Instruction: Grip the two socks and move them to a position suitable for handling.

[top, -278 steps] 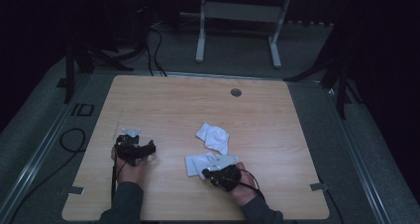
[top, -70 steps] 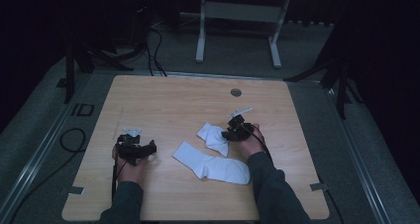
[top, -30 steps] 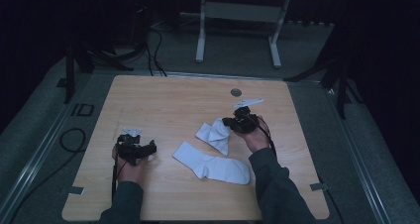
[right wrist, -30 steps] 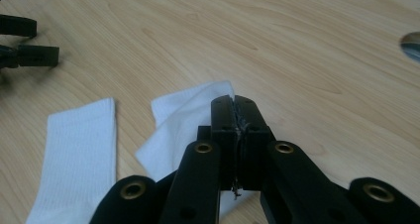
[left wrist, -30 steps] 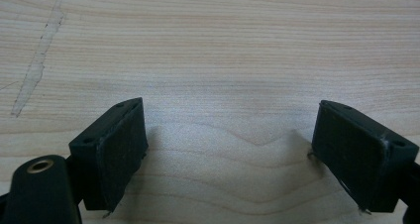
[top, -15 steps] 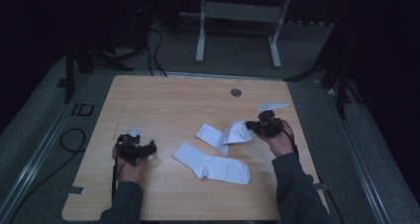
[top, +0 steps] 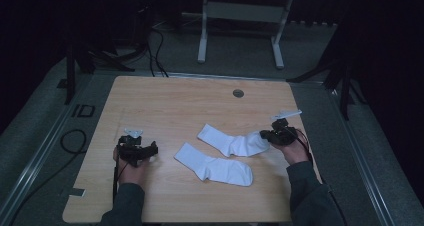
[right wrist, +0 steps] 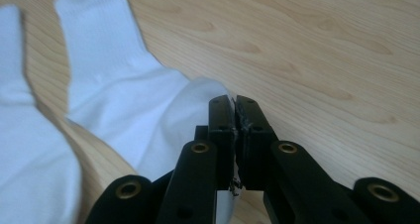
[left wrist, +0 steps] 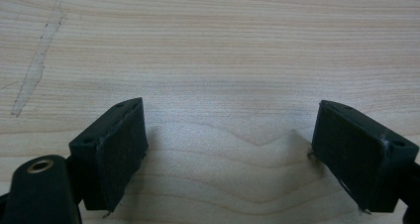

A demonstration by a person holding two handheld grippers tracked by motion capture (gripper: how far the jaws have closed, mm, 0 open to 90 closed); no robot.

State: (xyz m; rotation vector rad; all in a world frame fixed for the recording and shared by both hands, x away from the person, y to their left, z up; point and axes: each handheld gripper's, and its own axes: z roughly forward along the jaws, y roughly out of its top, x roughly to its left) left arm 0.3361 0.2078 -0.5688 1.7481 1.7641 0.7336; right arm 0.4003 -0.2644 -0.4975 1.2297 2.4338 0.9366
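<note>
Stretching far sock (top: 231, 141) flat: toe pinched by right gripper (top: 266, 136) fingers; pull kept low along bench (top: 170, 101), clear of near sock (top: 215, 164). Left gripper (top: 141, 152) fingers spread, idle.

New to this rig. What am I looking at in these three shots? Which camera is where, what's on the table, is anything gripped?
No robot arm here: a person holds a hand-held gripper in each hand. The high view looks down on a wooden table from above the person's side. The other two cameras ride on the grippers and look along their black jaws. Two white socks lie on the table: the near sock flat, the far sock stretched toward the right hand-held gripper, whose jaws are shut on its end. The left hand-held gripper rests open over bare wood, holding nothing.
</note>
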